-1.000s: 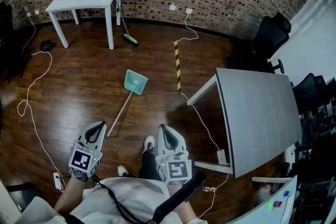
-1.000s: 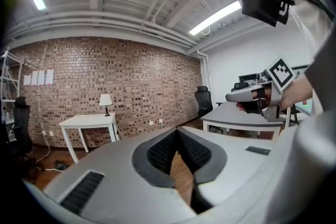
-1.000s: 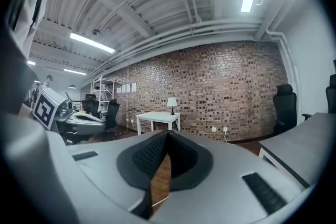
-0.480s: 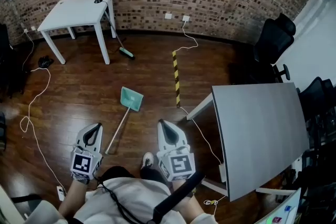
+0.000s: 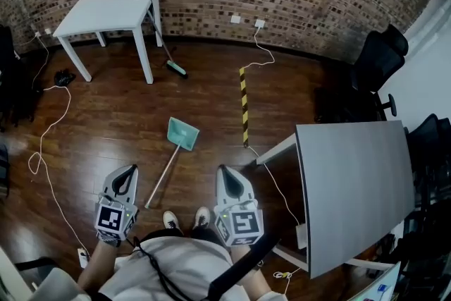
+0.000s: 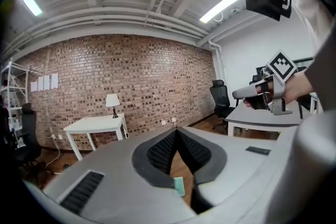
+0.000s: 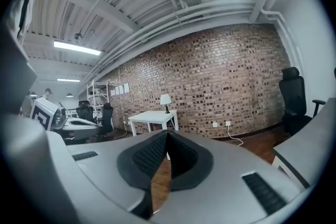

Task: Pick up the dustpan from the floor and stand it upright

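1. Lying flat on the floor (image 5: 99,116), the dustpan (image 5: 182,134) is seen just ahead of the feet, its handle pointing back between the two grippers.
2. It is found lower in the head view than a second ago, so the approach is judged nearly done.
3. The left gripper (image 5: 128,171) and right gripper (image 5: 224,170) are held level, jaws together, with nothing clamped.
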`<state>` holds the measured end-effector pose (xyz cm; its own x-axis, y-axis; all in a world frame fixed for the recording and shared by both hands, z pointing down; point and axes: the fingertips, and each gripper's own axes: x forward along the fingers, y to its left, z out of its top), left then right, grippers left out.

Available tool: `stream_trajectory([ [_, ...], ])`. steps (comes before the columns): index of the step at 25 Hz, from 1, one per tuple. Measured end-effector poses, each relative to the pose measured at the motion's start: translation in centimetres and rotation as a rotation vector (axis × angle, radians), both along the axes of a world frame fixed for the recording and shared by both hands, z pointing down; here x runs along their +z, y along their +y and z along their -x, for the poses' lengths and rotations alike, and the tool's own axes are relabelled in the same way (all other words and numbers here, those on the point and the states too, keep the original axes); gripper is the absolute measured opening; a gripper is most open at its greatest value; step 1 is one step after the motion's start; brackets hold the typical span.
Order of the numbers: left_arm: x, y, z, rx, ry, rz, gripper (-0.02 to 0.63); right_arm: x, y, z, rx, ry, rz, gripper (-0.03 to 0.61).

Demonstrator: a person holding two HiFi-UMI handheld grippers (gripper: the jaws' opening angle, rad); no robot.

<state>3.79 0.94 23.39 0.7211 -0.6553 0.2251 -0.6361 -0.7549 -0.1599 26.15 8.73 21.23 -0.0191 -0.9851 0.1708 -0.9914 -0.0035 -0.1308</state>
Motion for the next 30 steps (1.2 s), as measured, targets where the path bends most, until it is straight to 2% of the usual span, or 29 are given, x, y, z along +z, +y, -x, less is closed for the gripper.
stream_trajectory([
  [5,0.6,-1.1,2.1,-0.056,0.028,0.016,0.012,-0.5,-1.4,1.1,-0.069,0.084,0.013,-0.017],
  [7,1.5,-2.0,3.9,-0.101,0.011,0.027,0.012,-0.1,-2.0,1.8,-0.096,0.106,0.042,-0.017],
  [9,2.3,-3.1,6.2,-0.167,-0.006,0.055,0.012,-0.1,-2.7,1.9,-0.075,0.091,0.044,0.020],
  [12,3.2,-3.8,9.0,-0.223,0.007,0.100,0.015,-0.6,-4.1,2.1,-0.054,0.019,0.035,0.029],
  [14,4.1,-4.0,10.8,-0.226,0.023,0.098,0.040,-0.3,-5.2,3.1,-0.077,0.048,0.045,0.029],
  [15,4.6,-4.3,11.6,-0.217,0.034,0.086,0.075,-0.1,-5.9,3.6,-0.080,0.077,0.044,0.029],
  [17,6.1,-5.0,12.9,-0.191,0.049,0.076,0.122,0.4,-7.2,3.4,-0.046,0.114,0.025,0.031],
  [21,9.7,-5.3,14.2,-0.144,0.054,0.126,0.124,2.2,-9.3,2.4,-0.041,0.129,0.050,0.075],
  [24,11.9,-5.7,15.1,-0.136,0.141,0.198,0.124,5.1,-11.5,3.0,-0.094,0.130,0.096,0.086],
  [26,13.8,-6.3,15.9,-0.154,0.173,0.238,0.124,7.8,-13.4,3.7,-0.130,0.084,0.133,0.087],
  [28,17.0,-6.3,16.5,-0.156,0.107,0.253,0.124,11.5,-15.1,4.4,-0.155,0.015,0.185,0.087],
  [30,21.2,-5.9,17.3,-0.167,0.044,0.308,0.124,15.9,-16.7,5.3,-0.182,-0.039,0.251,0.087],
])
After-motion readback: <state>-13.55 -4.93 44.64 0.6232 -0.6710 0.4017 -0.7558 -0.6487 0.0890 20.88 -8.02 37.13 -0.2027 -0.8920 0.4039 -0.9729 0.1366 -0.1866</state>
